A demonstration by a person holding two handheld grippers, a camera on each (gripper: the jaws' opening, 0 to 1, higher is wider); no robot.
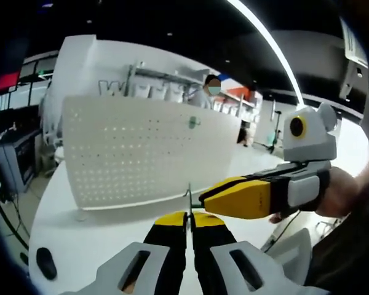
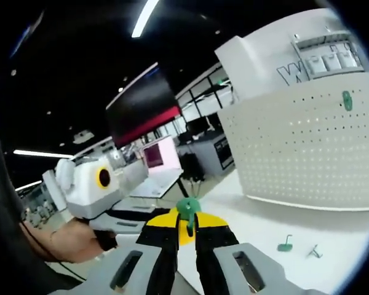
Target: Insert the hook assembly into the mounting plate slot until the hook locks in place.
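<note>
Left gripper [image 1: 189, 216] jaws closed on thin metal hook wire [image 1: 187, 198]. Right gripper [image 2: 186, 222] jaws pinch green hook base [image 2: 187, 209]. White pegboard [image 1: 147, 150] upright on far table [image 1: 98, 236], one green hook [image 2: 347, 100] mounted; two spare pieces [image 2: 286, 247] lie near right.

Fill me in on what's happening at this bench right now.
A person is working with two handheld grippers at a white table in front of a standing white pegboard. The right gripper is shut on a green hook; the left gripper is shut on a thin metal wire piece. One green hook already sits on the board, and another hook and a wire piece lie on the table.
</note>
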